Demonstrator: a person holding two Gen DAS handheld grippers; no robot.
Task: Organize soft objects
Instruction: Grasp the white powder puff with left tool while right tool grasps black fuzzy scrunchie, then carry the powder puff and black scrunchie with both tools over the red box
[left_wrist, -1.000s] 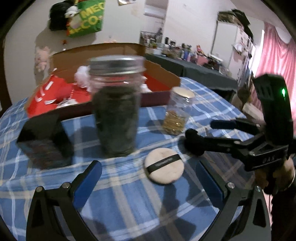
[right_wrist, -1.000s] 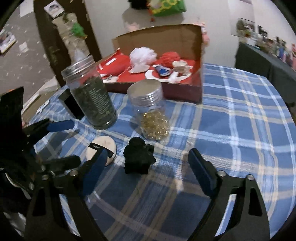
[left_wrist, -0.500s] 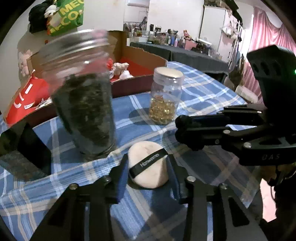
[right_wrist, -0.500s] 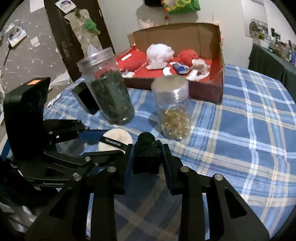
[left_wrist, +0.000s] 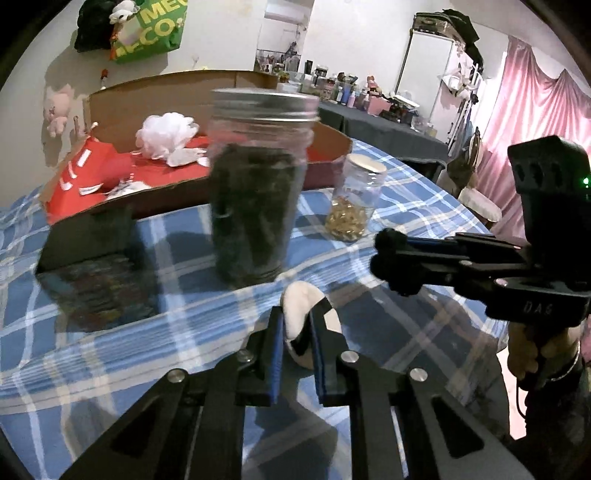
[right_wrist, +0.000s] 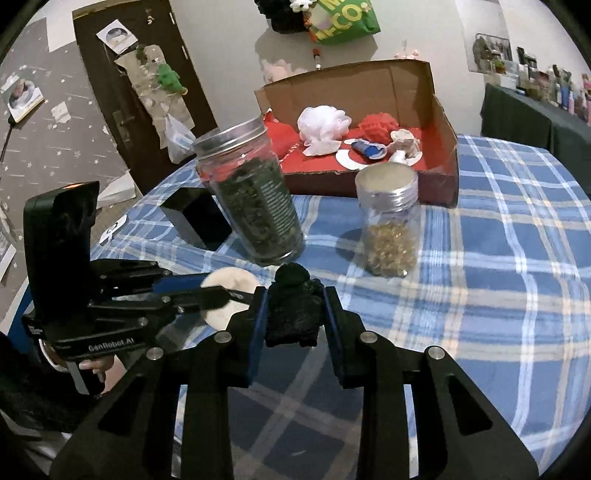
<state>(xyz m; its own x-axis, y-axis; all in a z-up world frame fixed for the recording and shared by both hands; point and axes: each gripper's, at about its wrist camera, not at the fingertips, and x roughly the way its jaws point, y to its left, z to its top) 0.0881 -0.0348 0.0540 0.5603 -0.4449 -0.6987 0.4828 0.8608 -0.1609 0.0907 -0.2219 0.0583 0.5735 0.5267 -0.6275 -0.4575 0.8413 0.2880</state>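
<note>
We see the counter (right_wrist: 517, 258) with a blue checked cloth. On it sits a cardboard box (right_wrist: 406, 85) of soft things. Our right tool (right_wrist: 293, 314) squeezes a black fuzzy toy (right_wrist: 291, 314). Our left tool (left_wrist: 297, 332) pinches a cream puff (left_wrist: 297, 314).

A tall jar of dark dried leaves (right_wrist: 255, 199) stood mid-table (right_wrist: 517, 258) on the blue plaid cloth, a smaller jar of golden beads (right_wrist: 389, 225) beside it. A black box (right_wrist: 195, 218) sat near the table's left edge.
</note>
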